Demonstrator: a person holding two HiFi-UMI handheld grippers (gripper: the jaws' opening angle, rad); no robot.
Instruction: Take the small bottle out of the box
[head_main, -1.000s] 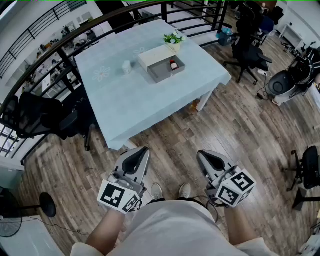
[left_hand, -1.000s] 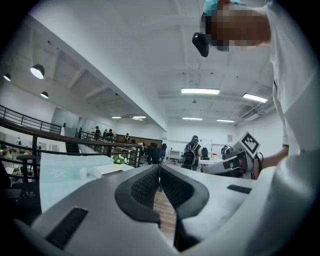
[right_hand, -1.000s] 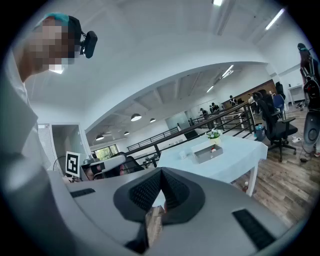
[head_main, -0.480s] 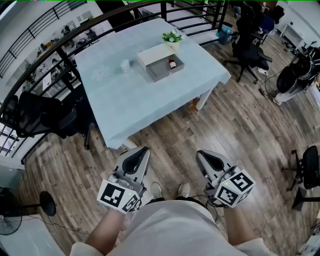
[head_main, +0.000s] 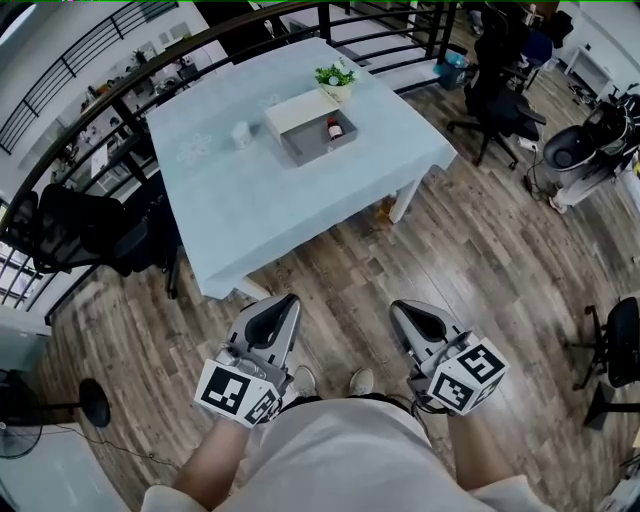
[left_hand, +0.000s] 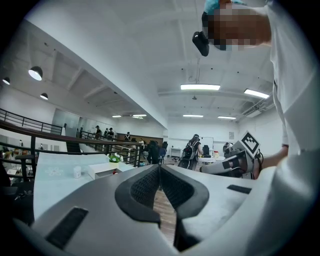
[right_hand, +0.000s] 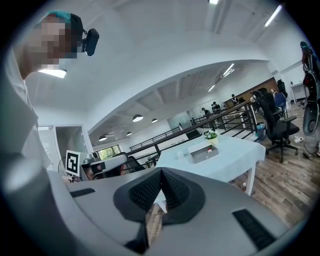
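Only the head view had shifted slightly, the table (head_main: 270, 210) sliding left, so the small bottle (head_main: 333, 128) lay untouched in the box (head_main: 303, 148), well apart from the left gripper (head_main: 283, 301) and right gripper (head_main: 402, 308), all 4 jaws closed on nothing.

On the table (head_main: 290, 225) — box (head_main: 305, 152), bottle (head_main: 334, 128) inside.

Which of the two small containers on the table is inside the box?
The reddish bottle, standing in the grey box. The white container stands outside it on the tablecloth, left of the box.
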